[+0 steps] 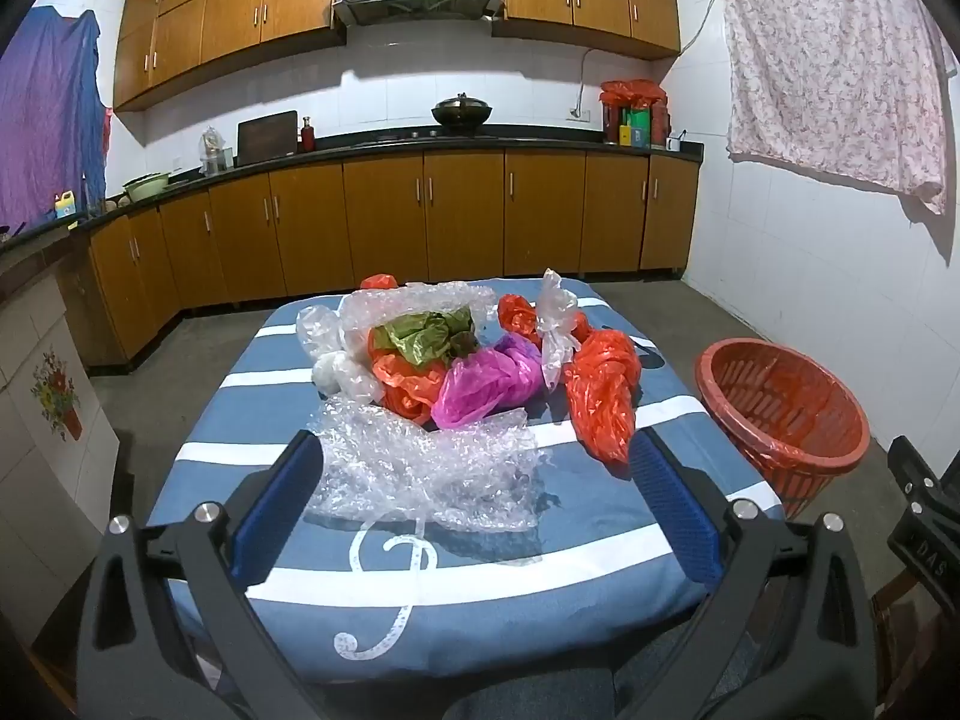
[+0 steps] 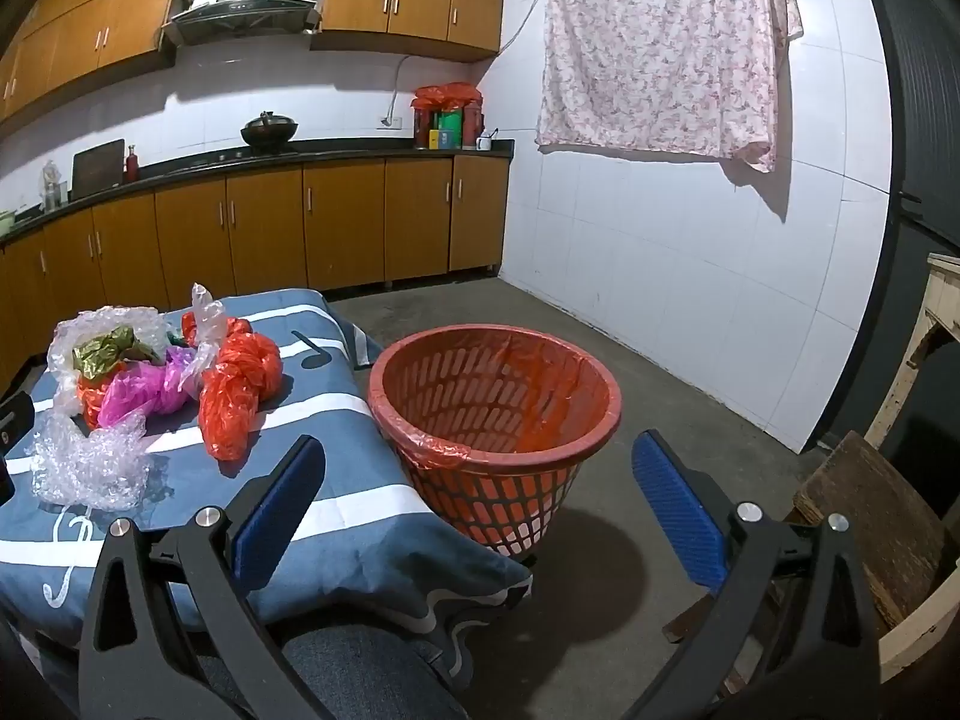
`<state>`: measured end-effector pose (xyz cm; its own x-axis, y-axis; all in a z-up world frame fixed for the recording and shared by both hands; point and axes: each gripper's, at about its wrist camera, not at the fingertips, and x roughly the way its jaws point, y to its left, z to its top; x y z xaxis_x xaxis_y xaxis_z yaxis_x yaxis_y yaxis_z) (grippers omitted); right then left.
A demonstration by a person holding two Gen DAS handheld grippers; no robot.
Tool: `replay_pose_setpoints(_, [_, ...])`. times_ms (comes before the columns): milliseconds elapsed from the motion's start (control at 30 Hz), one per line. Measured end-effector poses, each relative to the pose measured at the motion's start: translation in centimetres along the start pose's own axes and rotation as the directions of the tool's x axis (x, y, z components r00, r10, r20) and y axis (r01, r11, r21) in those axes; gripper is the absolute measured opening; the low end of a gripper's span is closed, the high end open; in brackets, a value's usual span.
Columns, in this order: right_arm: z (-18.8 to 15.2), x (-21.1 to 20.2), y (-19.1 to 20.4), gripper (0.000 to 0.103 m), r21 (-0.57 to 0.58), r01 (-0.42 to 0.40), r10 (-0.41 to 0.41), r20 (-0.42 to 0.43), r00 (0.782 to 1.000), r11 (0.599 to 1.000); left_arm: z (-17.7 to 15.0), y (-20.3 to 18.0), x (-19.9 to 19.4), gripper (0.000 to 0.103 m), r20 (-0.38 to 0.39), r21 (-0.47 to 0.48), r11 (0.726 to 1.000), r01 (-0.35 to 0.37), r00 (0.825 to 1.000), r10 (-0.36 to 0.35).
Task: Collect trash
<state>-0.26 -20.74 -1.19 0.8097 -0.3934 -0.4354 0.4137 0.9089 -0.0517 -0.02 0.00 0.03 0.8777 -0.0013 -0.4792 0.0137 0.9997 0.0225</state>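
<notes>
Trash: all piled on the table (image 1: pixel 252 360) with the blue-and-white striped cloth, nothing picked up so far
Bubble wrap (image 1: pixel 420 468): crumpled clear sheet at the near edge of the pile, lying right between the left gripper's fingers in that view, though the pads aren't touching it
Red bag (image 1: pixel 603 402): long twisted one on the right side of the heap, tip pointing toward the camera
Pink bag (image 1: pixel 486 381): scrunched up in the middle, touching the bubble wrap's far edge
Green bag (image 1: pixel 420 339): sits on top of an orange one, with more clear plastic behind and to the left of it
Bin (image 2: pixel 498 414): red slatted basket with a red liner, on the floor just beside the table's right edge, looks empty inside
Left gripper (image 1: pixel 480 492): jaws spread wide, holding nothing, aimed down over the near edge of the table
Right gripper (image 2: pixel 474 489): also wide open and empty, pointing at the bin, which sits between its blue pads in the view
Background: kitchen with wooden cabinets (image 1: pixel 384 222), a wok (image 1: pixel 462 111) on the stove, flowery sheet (image 2: pixel 660 48) hung on the white tile wall
</notes>
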Motion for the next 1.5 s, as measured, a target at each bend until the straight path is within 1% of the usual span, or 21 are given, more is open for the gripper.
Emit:
replay_pose_setpoints(867, [-0.08,0.09,0.09,0.101,0.002,-0.001,0.001,-0.002,1.0,1.0,-0.01,0.03,0.06,0.099,-0.005,-0.003,1.0,0.002,1.0,-0.002])
replay_pose_setpoints(1167, [-0.09,0.1,0.12,0.101,0.0,0.0,0.0,-0.002,1.0,1.0,-0.25,-0.35,-0.49,0.099,-0.003,-0.004,1.0,-0.002,1.0,0.002])
replay_pose_setpoints(1200, [-0.08,0.1,0.13,0.101,0.0,0.0,0.0,-0.002,1.0,1.0,-0.01,0.03,0.07,0.099,-0.007,-0.004,1.0,0.003,1.0,-0.003])
replay_pose_setpoints(1500, [-0.08,0.12,0.13,0.101,0.001,-0.001,0.001,-0.003,1.0,1.0,-0.05,-0.01,0.03,0.099,-0.008,-0.005,1.0,0.002,1.0,-0.002])
